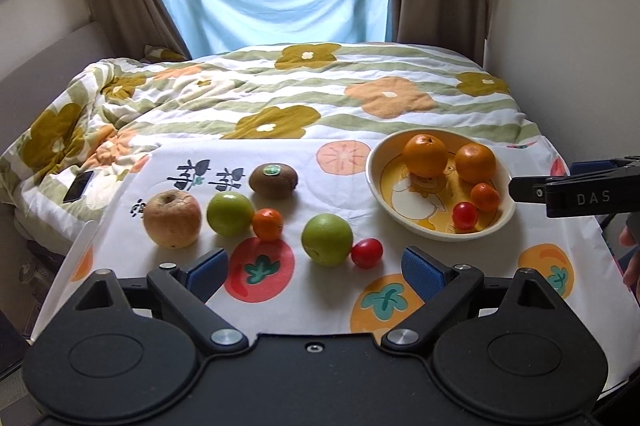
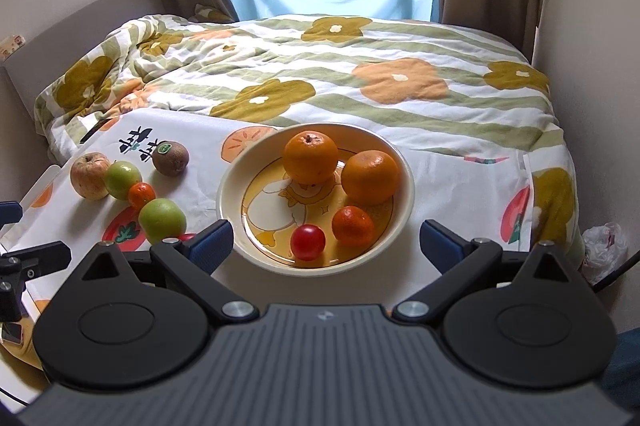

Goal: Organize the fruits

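Note:
A cream bowl [image 1: 424, 226] [image 2: 236, 170] holds two oranges [image 1: 425, 155] [image 2: 310, 157], a small tangerine [image 1: 485, 197] [image 2: 353, 226] and a cherry tomato [image 1: 464, 215] [image 2: 307, 241]. On the cloth to its left lie a pale apple [image 1: 172, 219] [image 2: 89, 175], two green apples [image 1: 230, 213] [image 1: 327, 239], a kiwi [image 1: 273, 180] [image 2: 171, 158], a small tangerine [image 1: 267, 224] and a cherry tomato [image 1: 367, 253]. My left gripper [image 1: 316, 272] is open and empty, just short of the nearer green apple. My right gripper [image 2: 326, 242] is open and empty, its fingers either side of the bowl's near rim.
The fruit lies on a fruit-print cloth [image 1: 280, 298] over a small table, against a bed with a flowered quilt [image 1: 304, 94]. A phone [image 1: 78, 186] lies on the quilt at left. A wall stands at right, and a plastic bag [image 2: 604, 250] lies on the floor.

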`<control>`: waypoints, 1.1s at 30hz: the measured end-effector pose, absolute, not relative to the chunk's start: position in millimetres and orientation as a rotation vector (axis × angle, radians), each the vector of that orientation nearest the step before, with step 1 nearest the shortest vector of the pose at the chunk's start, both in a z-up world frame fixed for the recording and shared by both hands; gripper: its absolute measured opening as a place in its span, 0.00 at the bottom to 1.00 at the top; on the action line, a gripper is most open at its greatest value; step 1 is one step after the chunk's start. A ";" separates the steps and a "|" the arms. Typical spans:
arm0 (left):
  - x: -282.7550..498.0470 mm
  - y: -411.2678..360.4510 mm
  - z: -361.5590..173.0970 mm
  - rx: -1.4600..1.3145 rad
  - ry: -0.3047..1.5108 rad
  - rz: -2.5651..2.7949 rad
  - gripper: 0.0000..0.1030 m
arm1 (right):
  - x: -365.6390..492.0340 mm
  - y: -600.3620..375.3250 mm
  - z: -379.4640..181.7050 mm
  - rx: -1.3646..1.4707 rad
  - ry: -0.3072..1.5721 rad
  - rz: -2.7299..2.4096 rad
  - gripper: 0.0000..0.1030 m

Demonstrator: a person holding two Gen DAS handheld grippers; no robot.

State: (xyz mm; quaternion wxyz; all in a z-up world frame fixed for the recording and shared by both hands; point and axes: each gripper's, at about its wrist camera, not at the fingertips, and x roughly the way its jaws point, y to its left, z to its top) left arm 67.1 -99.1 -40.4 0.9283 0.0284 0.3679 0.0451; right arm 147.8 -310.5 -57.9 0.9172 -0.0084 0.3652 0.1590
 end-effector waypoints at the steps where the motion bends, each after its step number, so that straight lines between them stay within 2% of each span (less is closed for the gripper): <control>1: 64.4 -93.4 -37.5 0.059 0.746 0.101 0.93 | 146.7 -307.6 -55.1 -0.018 0.749 0.335 1.00; 18: 67.0 15.6 -24.9 0.087 0.720 0.085 0.94 | 124.7 -193.9 -38.6 0.048 0.755 0.352 1.00; 33: 113.9 89.8 -61.7 0.171 0.773 -0.072 0.93 | 128.5 -94.7 -78.2 0.031 0.810 0.288 1.00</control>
